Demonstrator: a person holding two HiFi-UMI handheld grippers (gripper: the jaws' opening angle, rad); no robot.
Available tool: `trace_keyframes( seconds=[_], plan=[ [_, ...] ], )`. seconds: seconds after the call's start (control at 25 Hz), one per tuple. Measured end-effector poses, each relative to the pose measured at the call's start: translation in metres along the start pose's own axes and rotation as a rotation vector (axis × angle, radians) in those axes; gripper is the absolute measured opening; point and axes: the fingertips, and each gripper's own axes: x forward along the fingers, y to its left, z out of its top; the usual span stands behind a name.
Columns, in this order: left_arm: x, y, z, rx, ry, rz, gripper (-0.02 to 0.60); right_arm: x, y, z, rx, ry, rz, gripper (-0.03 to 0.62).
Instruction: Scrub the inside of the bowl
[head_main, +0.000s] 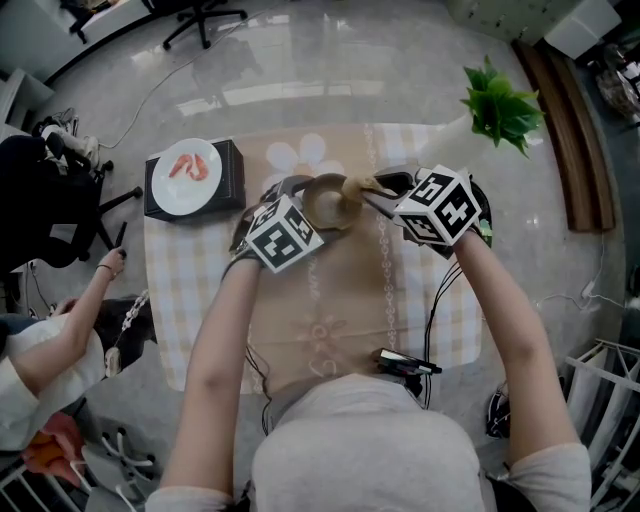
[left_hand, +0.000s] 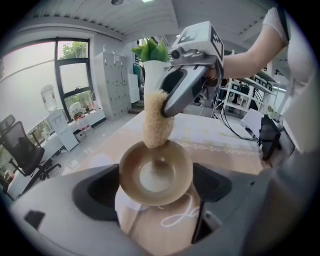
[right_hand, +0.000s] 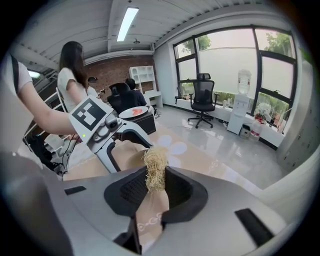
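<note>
A tan metal bowl (head_main: 325, 203) is held over the table, and my left gripper (head_main: 300, 205) is shut on it. In the left gripper view the bowl (left_hand: 156, 172) sits tilted between the jaws of that gripper (left_hand: 156, 189), its inside facing the camera. My right gripper (head_main: 370, 195) is shut on a pale fibrous scrubber (head_main: 356, 187). The scrubber (left_hand: 157, 120) hangs from that gripper (left_hand: 172, 102), and its lower end rests against the bowl's far inner wall. In the right gripper view the scrubber (right_hand: 155, 167) stands between the jaws of the right gripper (right_hand: 154, 187) and hides the bowl.
A white plate (head_main: 187, 170) with red food sits on a black box at the table's far left. A green plant (head_main: 500, 105) stands at the far right. A small dark device (head_main: 405, 365) lies at the near edge of the checked tablecloth (head_main: 320, 320). A seated person (head_main: 55, 335) is at the left.
</note>
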Motion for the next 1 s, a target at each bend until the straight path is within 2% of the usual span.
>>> trace_keyframes(
  seconds=[0.2, 0.48, 0.84, 1.0],
  plan=[
    [0.001, -0.001, 0.0, 0.01, 0.003, 0.002, 0.433, 0.003, 0.023, -0.011, -0.05, 0.064, 0.104, 0.089],
    [0.002, -0.001, 0.0, 0.016, 0.006, 0.003, 0.433, 0.014, 0.048, -0.012, -0.073, 0.094, 0.219, 0.089],
    [0.001, -0.001, 0.0, 0.019, 0.007, 0.001, 0.433, 0.032, 0.064, 0.006, -0.08, 0.051, 0.305, 0.087],
    [0.002, -0.001, -0.001, 0.021, 0.009, 0.0, 0.432, 0.04, 0.063, 0.018, -0.026, -0.008, 0.305, 0.087]
  ],
)
